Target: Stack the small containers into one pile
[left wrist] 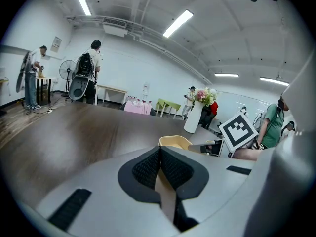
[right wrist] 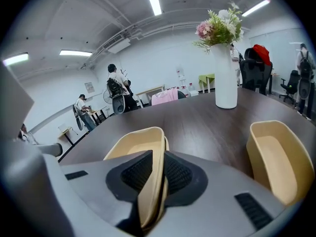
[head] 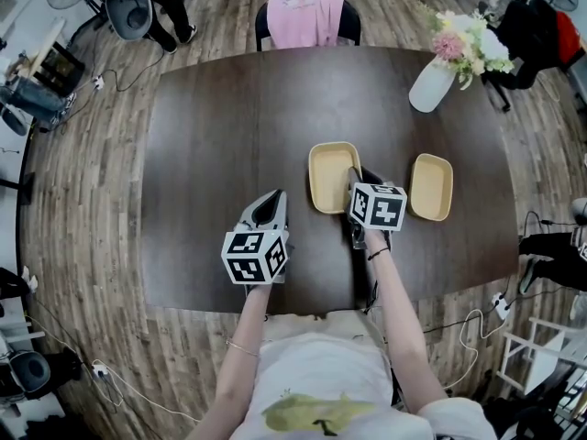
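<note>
On the dark table [head: 229,154], seen from the head camera, two tan containers lie side by side just ahead of the person. The gripped container [head: 328,180] sits near the middle of the table and the second container [head: 431,187] lies to its right, apart from it. The right gripper [head: 355,174] reaches onto the right-hand rim of the gripped container. The left gripper [head: 274,196] is further left over bare tabletop, near that container but touching neither one. A white vase [head: 429,88] of flowers stands at the far right of the table.

Along the left gripper's own view, its ribbed pads [left wrist: 148,167] meet with nothing between them, so this tool is closed and empty. Beyond them the gripped container [left wrist: 175,142] shows on the table, with the marker cube [left wrist: 239,131] of the other tool beside it.

Along the right gripper's view, the two pads [right wrist: 138,174] clamp the upright side wall of the gripped container [right wrist: 133,144]. A second pale edge runs close against that wall, possibly another container nested inside, though this is hard to make out. The second container [right wrist: 276,157] lies open to the right, and the vase [right wrist: 226,78] stands behind.
</note>
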A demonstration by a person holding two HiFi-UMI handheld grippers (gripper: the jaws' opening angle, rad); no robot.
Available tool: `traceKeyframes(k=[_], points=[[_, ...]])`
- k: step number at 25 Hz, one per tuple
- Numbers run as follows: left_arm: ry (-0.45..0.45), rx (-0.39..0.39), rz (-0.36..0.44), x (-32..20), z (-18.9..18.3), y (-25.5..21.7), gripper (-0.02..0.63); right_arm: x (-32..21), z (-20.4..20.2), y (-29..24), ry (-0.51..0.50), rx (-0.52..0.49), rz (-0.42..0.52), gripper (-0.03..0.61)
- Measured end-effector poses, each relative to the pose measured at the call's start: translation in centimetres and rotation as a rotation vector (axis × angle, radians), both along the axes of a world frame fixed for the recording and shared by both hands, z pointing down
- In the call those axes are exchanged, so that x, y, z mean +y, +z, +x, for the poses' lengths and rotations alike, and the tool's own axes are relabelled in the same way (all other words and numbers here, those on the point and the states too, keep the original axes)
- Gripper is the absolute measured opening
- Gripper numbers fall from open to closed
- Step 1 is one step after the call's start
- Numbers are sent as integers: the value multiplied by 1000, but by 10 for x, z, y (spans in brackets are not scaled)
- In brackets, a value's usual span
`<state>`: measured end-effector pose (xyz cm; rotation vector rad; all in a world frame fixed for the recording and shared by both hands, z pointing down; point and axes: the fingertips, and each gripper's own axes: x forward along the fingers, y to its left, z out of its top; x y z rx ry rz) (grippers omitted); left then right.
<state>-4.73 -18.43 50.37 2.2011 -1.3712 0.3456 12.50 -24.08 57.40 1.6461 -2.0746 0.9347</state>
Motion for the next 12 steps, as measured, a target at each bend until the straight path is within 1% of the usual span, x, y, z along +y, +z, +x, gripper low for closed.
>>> traceKeyframes(k=[6,12], points=[[-6,-1,11,4,6,-3,25,1,-4,-4,-22,-5,37,172],[-17,2,25,9,11,-9,25,9,3,-8,-11,-22,43,173]])
